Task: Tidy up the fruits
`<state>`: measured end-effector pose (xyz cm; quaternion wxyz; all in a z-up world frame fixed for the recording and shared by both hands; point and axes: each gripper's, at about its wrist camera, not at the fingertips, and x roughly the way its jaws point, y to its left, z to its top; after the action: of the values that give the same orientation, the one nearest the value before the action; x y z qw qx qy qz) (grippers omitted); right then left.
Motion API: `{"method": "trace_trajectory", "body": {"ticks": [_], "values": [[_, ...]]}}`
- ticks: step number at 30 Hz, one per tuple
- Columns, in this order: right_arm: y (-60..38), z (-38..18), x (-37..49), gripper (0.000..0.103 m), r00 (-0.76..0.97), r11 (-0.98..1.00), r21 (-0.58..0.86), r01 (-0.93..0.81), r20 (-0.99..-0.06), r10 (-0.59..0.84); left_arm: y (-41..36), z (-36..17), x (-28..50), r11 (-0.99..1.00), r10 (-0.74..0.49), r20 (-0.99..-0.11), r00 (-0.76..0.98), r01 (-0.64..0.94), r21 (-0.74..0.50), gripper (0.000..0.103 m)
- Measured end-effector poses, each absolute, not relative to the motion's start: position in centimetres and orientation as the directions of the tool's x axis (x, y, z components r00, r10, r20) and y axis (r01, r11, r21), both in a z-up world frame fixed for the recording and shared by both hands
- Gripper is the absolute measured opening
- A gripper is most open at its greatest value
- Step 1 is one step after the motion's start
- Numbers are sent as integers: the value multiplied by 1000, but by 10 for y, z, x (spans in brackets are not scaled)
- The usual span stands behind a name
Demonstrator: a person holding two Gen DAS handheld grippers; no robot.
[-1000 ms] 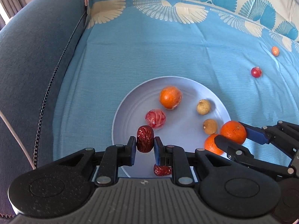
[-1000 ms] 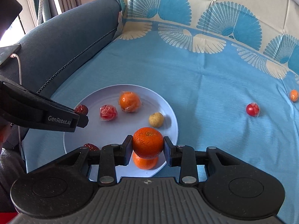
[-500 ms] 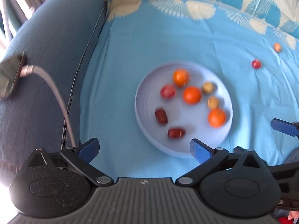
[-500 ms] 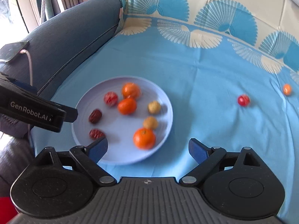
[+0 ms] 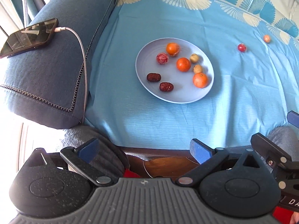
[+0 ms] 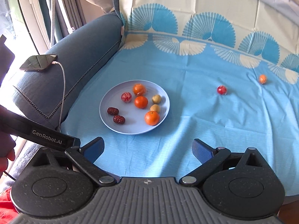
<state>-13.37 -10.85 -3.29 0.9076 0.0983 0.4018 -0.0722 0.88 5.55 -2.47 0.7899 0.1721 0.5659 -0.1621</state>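
Nearest the cameras, the left gripper (image 5: 143,150) and right gripper (image 6: 148,148) are gaping empty, the right's jaws having just been widening. Beyond, a pale blue round plate (image 6: 130,127) is holding oranges (image 6: 152,118) and dates (image 6: 119,119); farther off, a small red fruit (image 6: 221,90) is lying on blue cloth (image 6: 214,127).

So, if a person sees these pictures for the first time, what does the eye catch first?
Most likely the pale blue plate in the middle of the blue cloth, with three oranges, two dates, two small yellowish fruits and a red wrapped one on it. Next, the two stray fruits to its right, one red and one orange. Both grippers, left and right, are open and empty in front.
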Motion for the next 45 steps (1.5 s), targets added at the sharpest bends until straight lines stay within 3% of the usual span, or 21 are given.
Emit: {"method": "trace_trajectory", "body": {"ticks": [15,45], "values": [[-101,-6,-185,101,743,976,79,201,-662,-100,49,9,-41,866,-94,-903,420,482,134,103],[-89,13,-223,102,794,979,46,199,-593,-134,53,42,-79,857,-148,-842,519,492,153,103]]}}
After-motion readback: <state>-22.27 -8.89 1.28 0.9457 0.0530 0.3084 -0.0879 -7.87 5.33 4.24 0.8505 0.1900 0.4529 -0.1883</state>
